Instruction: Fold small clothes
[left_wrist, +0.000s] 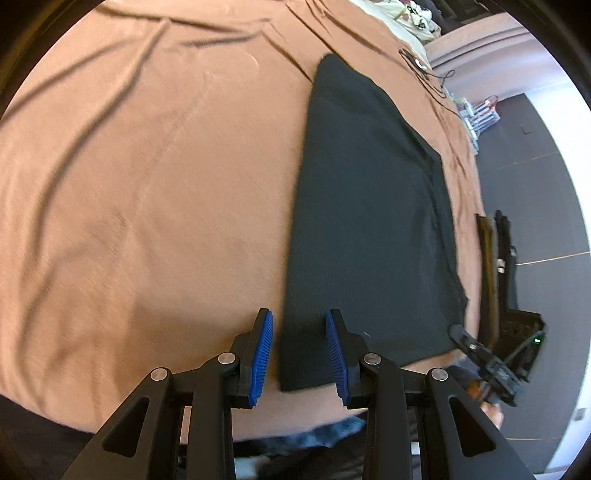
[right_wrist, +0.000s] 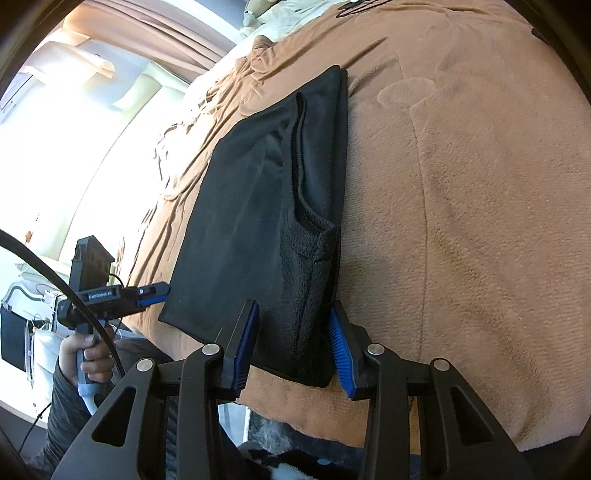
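Observation:
A black mesh garment (left_wrist: 369, 206) lies flat on the brown blanket (left_wrist: 147, 184), folded into a long narrow strip. My left gripper (left_wrist: 299, 354) is open, its blue pads either side of the strip's near left corner, just above it. In the right wrist view the same garment (right_wrist: 258, 206) shows an armhole seam along its right side. My right gripper (right_wrist: 293, 347) is open over the strip's near right corner, its blue pads either side of the cloth. The other gripper (right_wrist: 147, 293) shows at the left of that view, held by a hand.
The blanket (right_wrist: 480, 221) covers a bed that ends near the garment's near edge. A dark floor (left_wrist: 535, 166) lies to the right. A thin black cable (left_wrist: 424, 68) lies at the far end of the bed. A bright window (right_wrist: 74, 147) is at the left.

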